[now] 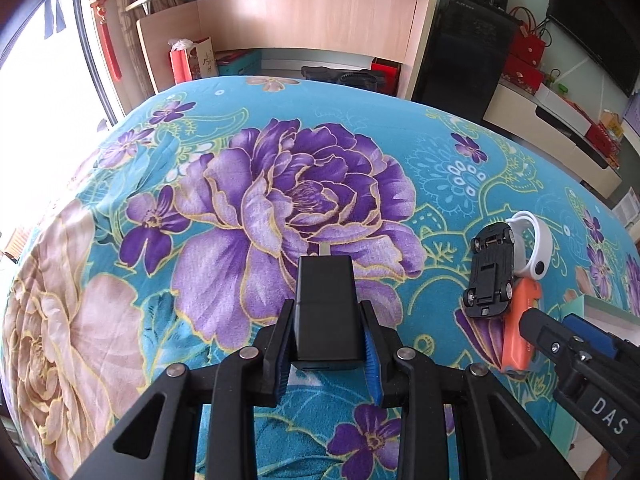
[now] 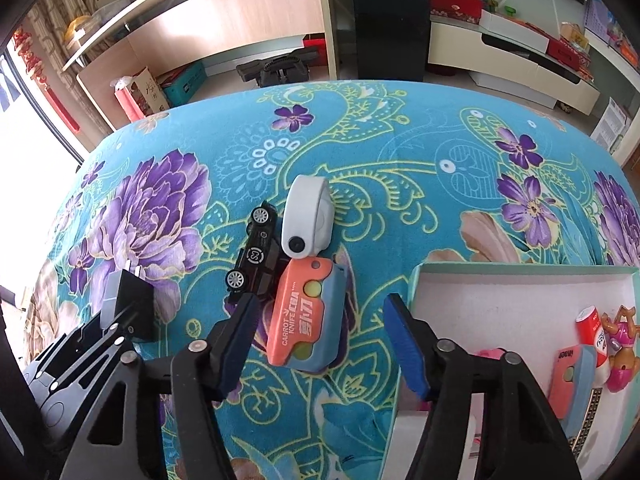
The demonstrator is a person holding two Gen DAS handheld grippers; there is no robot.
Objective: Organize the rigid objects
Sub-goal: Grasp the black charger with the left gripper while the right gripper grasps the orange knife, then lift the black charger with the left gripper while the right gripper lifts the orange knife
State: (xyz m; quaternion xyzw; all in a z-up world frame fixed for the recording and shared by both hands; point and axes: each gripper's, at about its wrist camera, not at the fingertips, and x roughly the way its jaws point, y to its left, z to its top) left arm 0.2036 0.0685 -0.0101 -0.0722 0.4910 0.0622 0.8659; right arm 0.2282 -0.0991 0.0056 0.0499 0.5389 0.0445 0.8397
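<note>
Left gripper (image 1: 326,332): jaws pinch a black charger block (image 1: 325,312) by its two flat sides; blue pads press against both faces.
Charger block: matte black, boxy, metal prongs at the far end; held above the purple flower on the blanket (image 1: 168,152). In the right wrist view the same block (image 2: 134,308) shows a grey face and two prongs pointing up and away.
Right gripper (image 2: 320,344): jaws spread, no pad touching anything; the orange carrot knife (image 2: 302,316) lies between them on the blanket.
Carrot knife: orange shell over a light blue body, yellow-green button, white lettering "CARROT KNIFE"; lying flat.
Toy car (image 2: 254,252): black, tipped on its side, silver wheels showing, touching the knife's upper left corner; its underside faces the left wrist camera.
White wristband (image 2: 308,220): pale loop with a dark round button, touching the knife's top end and beside the car.
Box (image 2: 520,276): shallow, white inside, pale green rim, right of the knife; it holds a second orange knife (image 2: 568,380), a red-and-white tube (image 2: 596,332) and a pink figurine (image 2: 622,356).
</note>
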